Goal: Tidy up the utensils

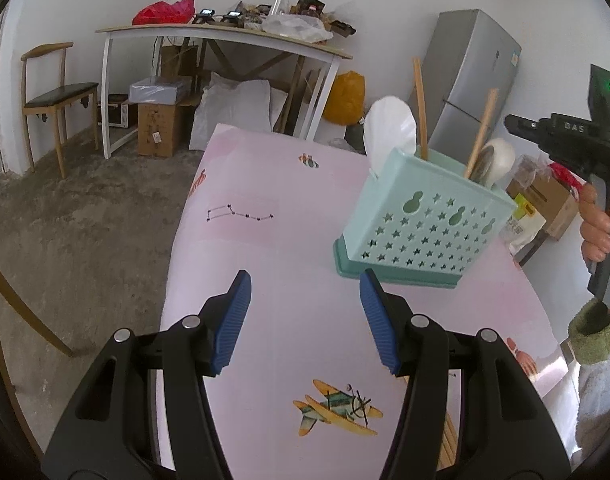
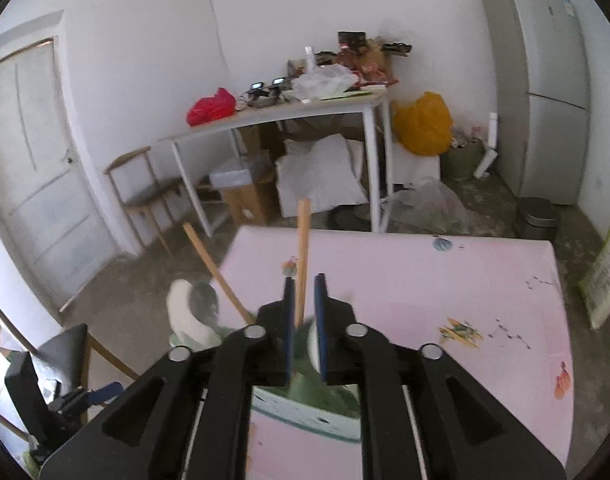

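Pink table (image 1: 305, 208) carries the caddy (image 1: 421, 224) far right, utensils inside; left gripper (image 1: 305, 316) gapes empty, right gripper (image 2: 303, 308) nearly closed around a stick (image 2: 303, 256), apparently ungripped, risks tipping the caddy if tugged sideways.

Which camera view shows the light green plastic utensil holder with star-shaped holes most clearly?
The left wrist view: the light green plastic utensil holder stands whole and sharp on the pink table. The right wrist view shows only its blurred top, mostly hidden behind the right gripper.
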{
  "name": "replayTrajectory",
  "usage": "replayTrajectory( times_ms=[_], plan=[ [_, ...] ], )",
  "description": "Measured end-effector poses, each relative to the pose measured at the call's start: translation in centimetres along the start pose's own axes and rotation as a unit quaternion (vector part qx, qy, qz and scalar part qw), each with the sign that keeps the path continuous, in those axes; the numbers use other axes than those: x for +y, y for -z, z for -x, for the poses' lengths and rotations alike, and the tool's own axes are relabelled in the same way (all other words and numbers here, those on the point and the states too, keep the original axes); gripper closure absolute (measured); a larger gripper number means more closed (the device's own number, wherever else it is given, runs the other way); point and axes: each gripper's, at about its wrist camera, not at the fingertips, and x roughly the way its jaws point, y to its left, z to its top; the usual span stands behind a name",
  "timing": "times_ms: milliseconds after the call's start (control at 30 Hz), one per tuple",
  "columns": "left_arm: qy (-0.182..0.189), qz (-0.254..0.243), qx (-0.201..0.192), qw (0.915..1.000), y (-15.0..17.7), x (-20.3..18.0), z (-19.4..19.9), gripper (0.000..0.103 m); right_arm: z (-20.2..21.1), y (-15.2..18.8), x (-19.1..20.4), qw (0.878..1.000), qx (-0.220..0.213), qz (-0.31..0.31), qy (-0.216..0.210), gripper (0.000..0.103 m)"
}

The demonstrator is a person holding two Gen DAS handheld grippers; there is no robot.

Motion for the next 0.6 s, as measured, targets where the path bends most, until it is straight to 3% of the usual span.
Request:
replayTrajectory(
  times_ms=[233, 333, 433, 533, 600],
  plan=[
    [-0.006, -0.006, 0.020, 0.9998, 0.8, -0.3, -0.5, 0.049, 5.6, 1.0, -2.8, 0.997, -0.060, -0.040, 0.020, 0.081],
    [-0.011, -0.011, 0.031, 0.9994, 1.1, -0.5, -0.8, 0.049, 7.1, 2.4, -3.0, 0.997, -0.061, -0.049, 0.013, 0.079],
    [-0.023, -0.019, 0.047, 0.9984, 1.3, -0.9, -1.3, 0.045, 6.6, 5.1, -2.2, 0.998, -0.030, -0.052, -0.010, 0.072],
    [-0.040, -0.025, 0.069, 0.9965, 1.8, -1.3, -2.0, 0.045, 3.5, 9.7, -0.6, 0.996, 0.053, -0.054, -0.042, 0.069],
    [-0.041, -0.024, 0.082, 0.9955, 2.2, -1.5, -2.3, 0.045, 0.8, 13.7, 0.8, 0.989, 0.124, -0.060, -0.062, 0.069]
  ],
)
